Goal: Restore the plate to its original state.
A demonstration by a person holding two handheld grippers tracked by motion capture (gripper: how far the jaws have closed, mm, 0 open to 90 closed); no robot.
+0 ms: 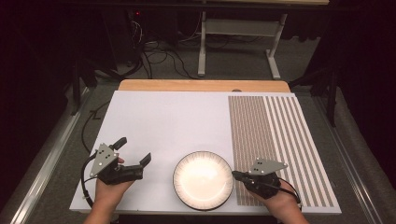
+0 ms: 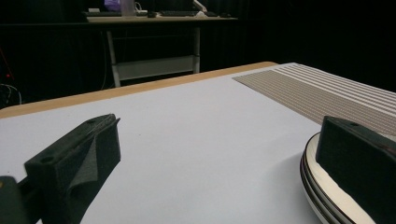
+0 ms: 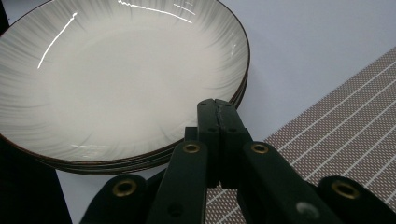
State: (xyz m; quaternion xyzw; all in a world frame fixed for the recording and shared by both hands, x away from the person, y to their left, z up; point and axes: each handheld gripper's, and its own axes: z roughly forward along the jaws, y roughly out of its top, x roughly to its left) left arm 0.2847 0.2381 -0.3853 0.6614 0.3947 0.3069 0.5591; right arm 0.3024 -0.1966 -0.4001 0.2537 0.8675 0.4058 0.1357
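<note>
- Two jaws of your right gripper (image 3: pixel 217 105) are pressed flat together with nothing between them; in the right gripper view their joined tip sits low and centre, just over the near rim of the plate stack.
- In the high view that same right gripper (image 1: pixel 235 174) lies at the lower right, its closed tip at the right edge of the plates; whether it touches the rim you cannot tell from these pictures.
- Your left gripper (image 1: pixel 135 150) stands wide apart at the lower left of the high view, empty, its jaws pointing toward the upper right of the frame.
- In the left gripper view one black jaw rises at the lower left and the other at the lower right, where it covers part of the plate rim in front of it.
- The stack of plates (image 1: pixel 202 179) rests low and centre in the high view, between your two grippers; pale centres, dark thin rims, and several rims show layered at the lower left of the right gripper view.
- The stack sits on the white board (image 1: pixel 168 121), its right edge just beside the striped placemat (image 1: pixel 275 135) that fills the right part of the table.
- Your hands come in from the bottom edge, well apart.
</note>
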